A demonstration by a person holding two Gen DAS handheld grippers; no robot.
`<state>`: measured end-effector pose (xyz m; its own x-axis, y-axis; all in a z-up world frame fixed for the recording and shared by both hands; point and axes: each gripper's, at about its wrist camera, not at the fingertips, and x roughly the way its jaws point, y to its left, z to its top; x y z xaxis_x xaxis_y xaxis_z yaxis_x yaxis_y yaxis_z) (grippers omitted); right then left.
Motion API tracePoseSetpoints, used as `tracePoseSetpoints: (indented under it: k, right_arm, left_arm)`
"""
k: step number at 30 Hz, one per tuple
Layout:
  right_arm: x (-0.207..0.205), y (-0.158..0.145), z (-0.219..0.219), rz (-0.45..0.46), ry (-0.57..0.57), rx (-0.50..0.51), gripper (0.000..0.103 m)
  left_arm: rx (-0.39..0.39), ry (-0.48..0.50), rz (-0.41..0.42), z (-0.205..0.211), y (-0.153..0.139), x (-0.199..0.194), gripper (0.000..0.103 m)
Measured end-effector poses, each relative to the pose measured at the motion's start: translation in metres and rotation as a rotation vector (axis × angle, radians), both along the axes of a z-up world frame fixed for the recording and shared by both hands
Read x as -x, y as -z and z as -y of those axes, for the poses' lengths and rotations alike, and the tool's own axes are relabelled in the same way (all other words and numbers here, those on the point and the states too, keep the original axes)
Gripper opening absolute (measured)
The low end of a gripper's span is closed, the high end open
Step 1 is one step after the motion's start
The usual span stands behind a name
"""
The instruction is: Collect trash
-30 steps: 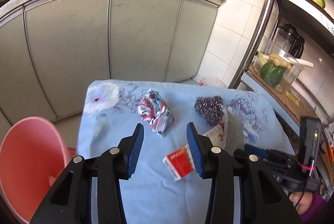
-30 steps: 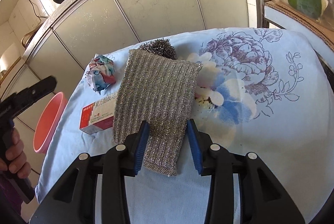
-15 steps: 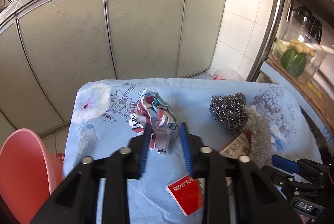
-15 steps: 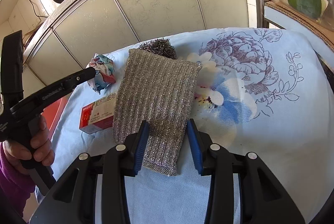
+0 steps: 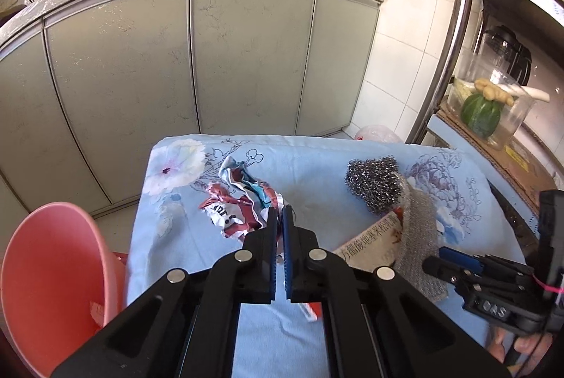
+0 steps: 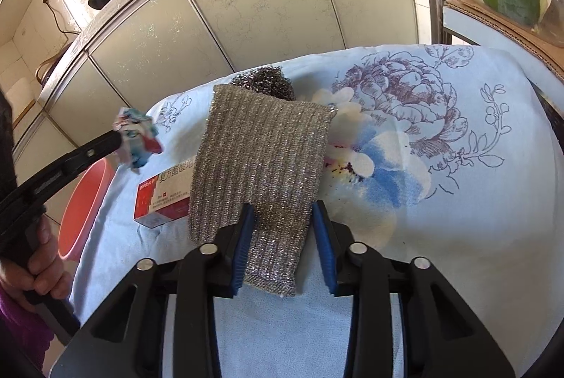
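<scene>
The left tool [image 5: 281, 215] is clenched on the crumpled wrapper [image 5: 239, 201], lifted at the bench's [image 6: 458, 201] far left, right of the pink bin [image 5: 49, 286]. The right tool [image 6: 283, 226] is spread wide, its pads flanking the near end of the silver scouring cloth [image 6: 261, 166], which overlaps the red box [image 6: 158, 198].

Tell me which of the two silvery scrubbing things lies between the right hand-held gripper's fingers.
The flat silver mesh cloth, between the open right hand-held gripper. The other is the round steel wool ball, beyond the cloth's far edge.
</scene>
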<state>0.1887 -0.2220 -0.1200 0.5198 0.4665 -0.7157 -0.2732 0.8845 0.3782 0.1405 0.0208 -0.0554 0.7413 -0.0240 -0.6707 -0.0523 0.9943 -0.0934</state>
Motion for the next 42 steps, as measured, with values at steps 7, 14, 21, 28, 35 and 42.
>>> tracePoseSetpoints:
  k: [7, 14, 21, 28, 35, 42]
  right_arm:
    - [0.005, 0.001, 0.011, -0.021, 0.02, -0.025, 0.008]
    - [0.02, -0.019, 0.018, 0.015, 0.027, -0.075, 0.004]
    - [0.042, -0.057, 0.013, 0.112, -0.01, -0.088, 0.003]
    - [0.057, -0.084, 0.011, 0.171, -0.034, -0.1, 0.003]
    - [0.066, -0.097, 0.017, 0.195, -0.024, -0.113, 0.003]
    - [0.07, -0.107, 0.02, 0.207, -0.017, -0.122, 0.001]
  left_arm:
    - [0.03, -0.019, 0.032, -0.015, -0.019, 0.039, 0.002]
    - [0.057, -0.027, 0.047, -0.024, -0.027, 0.062, 0.002]
    - [0.076, -0.024, 0.07, -0.028, -0.034, 0.077, 0.002]
    - [0.088, -0.031, 0.088, -0.035, -0.041, 0.093, 0.002]
    - [0.101, -0.043, 0.103, -0.044, -0.046, 0.106, 0.002]
    - [0.114, -0.063, 0.125, -0.056, -0.053, 0.121, 0.002]
